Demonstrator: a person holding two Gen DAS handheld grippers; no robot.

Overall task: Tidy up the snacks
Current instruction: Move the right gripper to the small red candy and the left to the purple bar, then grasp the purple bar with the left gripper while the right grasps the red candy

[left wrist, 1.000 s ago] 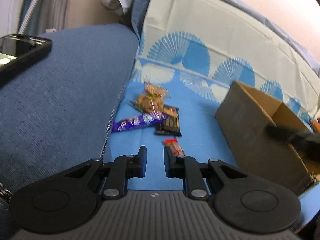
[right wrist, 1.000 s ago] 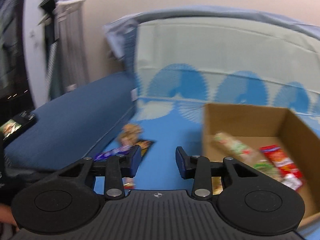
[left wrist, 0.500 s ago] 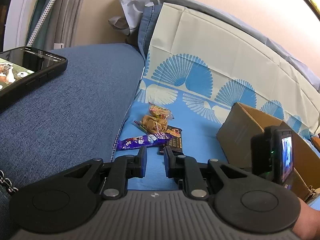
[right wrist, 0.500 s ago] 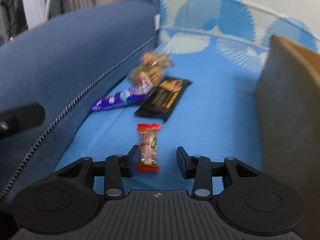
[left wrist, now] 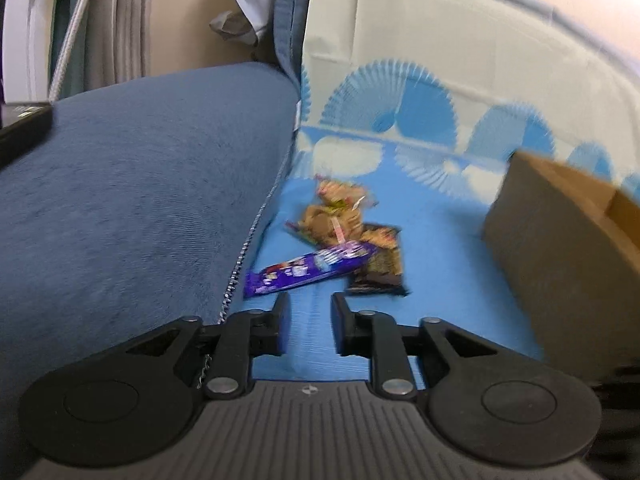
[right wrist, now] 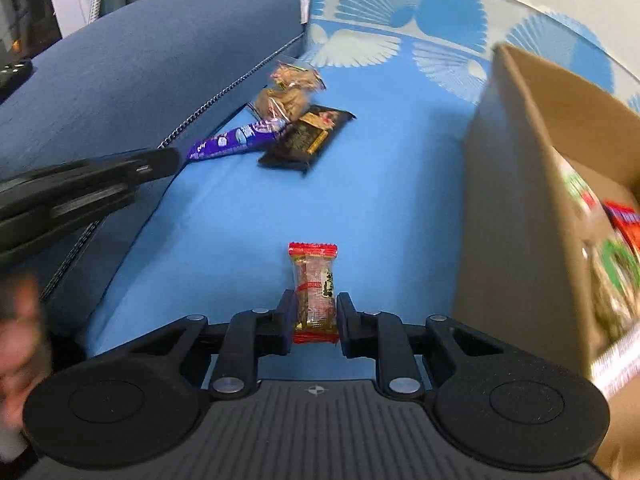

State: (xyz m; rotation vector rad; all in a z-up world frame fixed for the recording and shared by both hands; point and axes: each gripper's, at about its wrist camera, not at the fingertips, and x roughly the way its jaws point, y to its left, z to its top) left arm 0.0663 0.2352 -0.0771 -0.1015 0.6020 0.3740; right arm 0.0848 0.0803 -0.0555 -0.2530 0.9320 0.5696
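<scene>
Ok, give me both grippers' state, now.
Left gripper: open, holding nothing, just short of the purple bar.
Right gripper: around the red-ended candy; grip cannot be told.

We are counting five loose snacks on the blue sheet (right wrist: pixel 380 184): two clear bags of nuts (right wrist: pixel 290 90), one purple bar (right wrist: pixel 236 142), one black bar (right wrist: pixel 308 138) and one red-ended candy (right wrist: pixel 314 290). One cardboard box (right wrist: pixel 516 208) is standing beside them.
</scene>
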